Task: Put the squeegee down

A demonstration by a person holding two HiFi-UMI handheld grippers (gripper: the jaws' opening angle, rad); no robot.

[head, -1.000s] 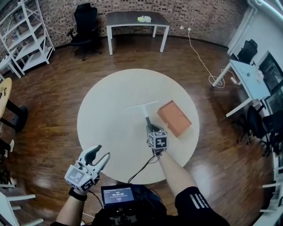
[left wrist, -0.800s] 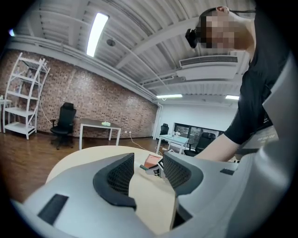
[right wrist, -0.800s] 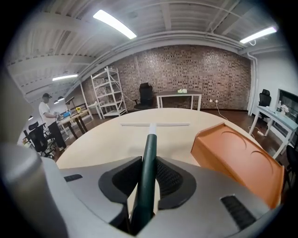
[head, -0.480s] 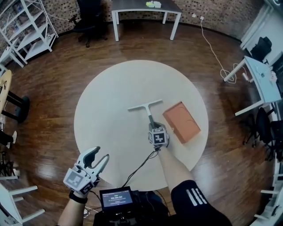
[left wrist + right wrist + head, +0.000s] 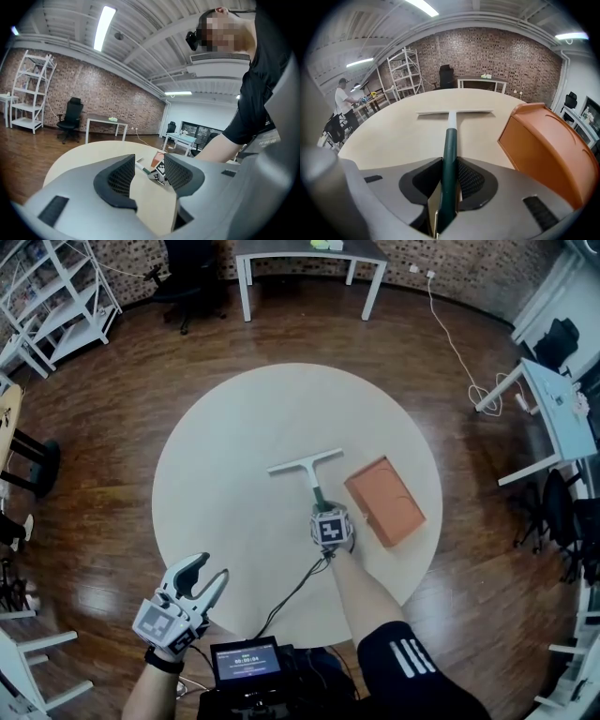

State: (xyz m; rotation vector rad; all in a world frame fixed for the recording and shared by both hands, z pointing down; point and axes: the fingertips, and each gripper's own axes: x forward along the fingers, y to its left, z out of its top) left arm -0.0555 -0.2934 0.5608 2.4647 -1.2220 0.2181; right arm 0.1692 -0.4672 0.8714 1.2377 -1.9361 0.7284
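Plainly, the right claw [image 5: 321,510] is pinched on the dark green handle of the squeegee [image 5: 307,471], gripping it near its end so the long shaft points straight away from the person. In the right gripper view the handle [image 5: 450,140] runs between the jaws, with both pads pressed on it. The pale blade lies crosswise on the round worktop [image 5: 225,493] near its middle and seems to touch the surface. I judge the tool is as good as set down, with only the release left to do. An orange box [image 5: 384,501] sits just beside the handle on the right. That probably explains the straight line, which keeps the shaft from knocking it. The left claw [image 5: 211,570] hangs spread and empty off the near left rim, out of the way because the job needs one hand.
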